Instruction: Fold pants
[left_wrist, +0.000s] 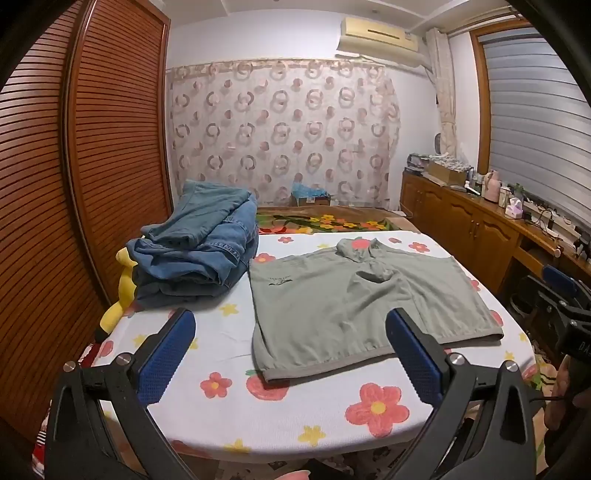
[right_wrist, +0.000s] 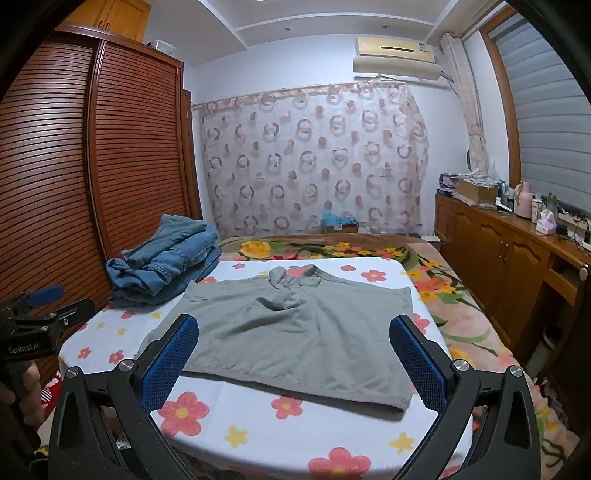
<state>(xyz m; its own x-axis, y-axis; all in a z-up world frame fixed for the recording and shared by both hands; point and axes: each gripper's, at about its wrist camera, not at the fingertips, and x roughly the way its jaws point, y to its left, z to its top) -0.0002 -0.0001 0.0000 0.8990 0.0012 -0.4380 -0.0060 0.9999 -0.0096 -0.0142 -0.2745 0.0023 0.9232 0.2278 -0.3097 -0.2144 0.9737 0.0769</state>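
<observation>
Grey-green shorts lie spread flat on a table with a white flowered cover, waistband toward me and legs pointing away, with a small rumple at the crotch. My left gripper hovers open above the near left part of the table, nothing between its blue pads. My right gripper is open too, held above the near edge of the shorts, touching nothing. Each gripper shows at the edge of the other's view, the right gripper and the left gripper.
A stack of folded blue jeans sits at the table's far left, with a yellow plush toy beside it. A slatted wooden wardrobe stands on the left. On the right, a wooden sideboard carries bottles and boxes. A flowered bed lies behind.
</observation>
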